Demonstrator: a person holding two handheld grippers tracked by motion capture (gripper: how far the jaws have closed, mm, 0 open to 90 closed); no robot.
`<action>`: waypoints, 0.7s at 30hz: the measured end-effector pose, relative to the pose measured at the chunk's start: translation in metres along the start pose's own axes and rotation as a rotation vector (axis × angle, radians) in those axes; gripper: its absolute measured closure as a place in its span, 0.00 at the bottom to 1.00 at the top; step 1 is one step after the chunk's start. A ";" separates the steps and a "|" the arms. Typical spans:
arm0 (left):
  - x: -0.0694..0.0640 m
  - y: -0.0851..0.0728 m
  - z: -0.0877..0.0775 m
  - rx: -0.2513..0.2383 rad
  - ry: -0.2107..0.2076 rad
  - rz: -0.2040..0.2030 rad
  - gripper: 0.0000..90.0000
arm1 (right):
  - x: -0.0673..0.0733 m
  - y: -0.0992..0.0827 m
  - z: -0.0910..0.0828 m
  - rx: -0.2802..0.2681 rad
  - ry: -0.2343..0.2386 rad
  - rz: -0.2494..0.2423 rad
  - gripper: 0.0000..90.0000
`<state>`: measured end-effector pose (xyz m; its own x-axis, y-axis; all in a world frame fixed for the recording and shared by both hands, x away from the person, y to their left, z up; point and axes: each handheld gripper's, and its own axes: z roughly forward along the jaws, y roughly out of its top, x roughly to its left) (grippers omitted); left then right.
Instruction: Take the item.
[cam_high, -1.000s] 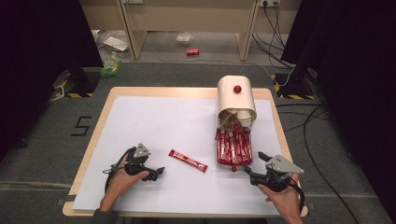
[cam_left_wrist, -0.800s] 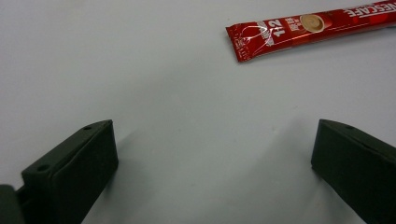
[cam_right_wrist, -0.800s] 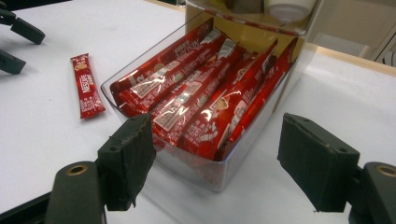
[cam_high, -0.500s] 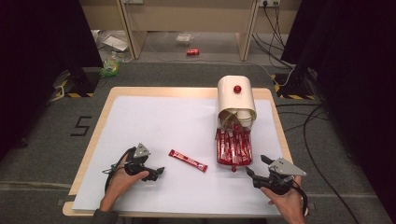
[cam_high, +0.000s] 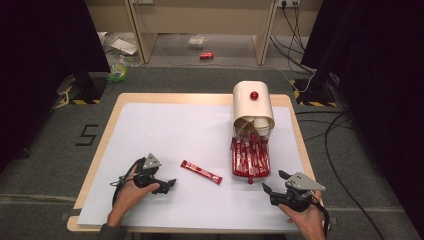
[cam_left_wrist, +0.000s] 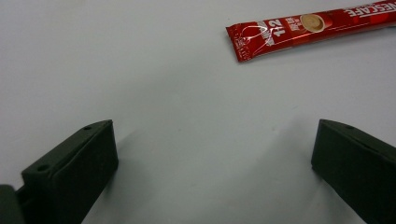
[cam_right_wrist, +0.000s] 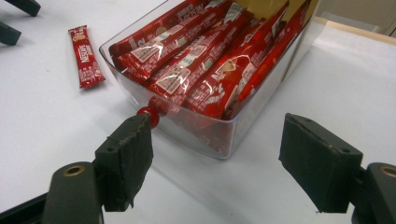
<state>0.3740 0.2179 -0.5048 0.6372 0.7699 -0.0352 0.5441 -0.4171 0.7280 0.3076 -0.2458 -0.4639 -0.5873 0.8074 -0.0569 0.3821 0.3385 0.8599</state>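
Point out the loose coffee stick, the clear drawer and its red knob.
loose coffee stick (cam_high: 201, 171), high view, middle of the wrapper.
clear drawer (cam_right_wrist: 219, 135), right gripper view, near front wall.
red knob (cam_right_wrist: 148, 113), right gripper view, its round head.

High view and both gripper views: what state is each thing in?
Clear plastic drawer: pulled out of its cabinet, full of red sachets.
Cream cabinet with red knob: drawer slot open.
Loose red coffee sachet: flat on the table, sealed.
Left gripper: open, empty.
Right gripper: open, empty.

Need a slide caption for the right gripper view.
Open right gripper faces a clear plastic drawer of red coffee sachets, one loose red sachet beside it.
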 end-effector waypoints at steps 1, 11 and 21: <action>0.000 0.000 0.000 0.000 0.000 0.000 0.00 | 0.000 0.000 0.001 0.002 0.001 -0.005 0.29; 0.000 0.000 0.000 0.000 0.001 0.000 0.00 | 0.003 -0.004 0.006 0.038 0.003 -0.017 0.29; 0.000 0.000 0.000 0.001 0.000 0.000 0.00 | 0.003 -0.007 0.011 0.069 -0.001 -0.015 0.29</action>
<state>0.3741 0.2179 -0.5048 0.6372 0.7699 -0.0346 0.5442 -0.4177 0.7276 0.3114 -0.2404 -0.4757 -0.5922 0.8028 -0.0700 0.4220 0.3830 0.8217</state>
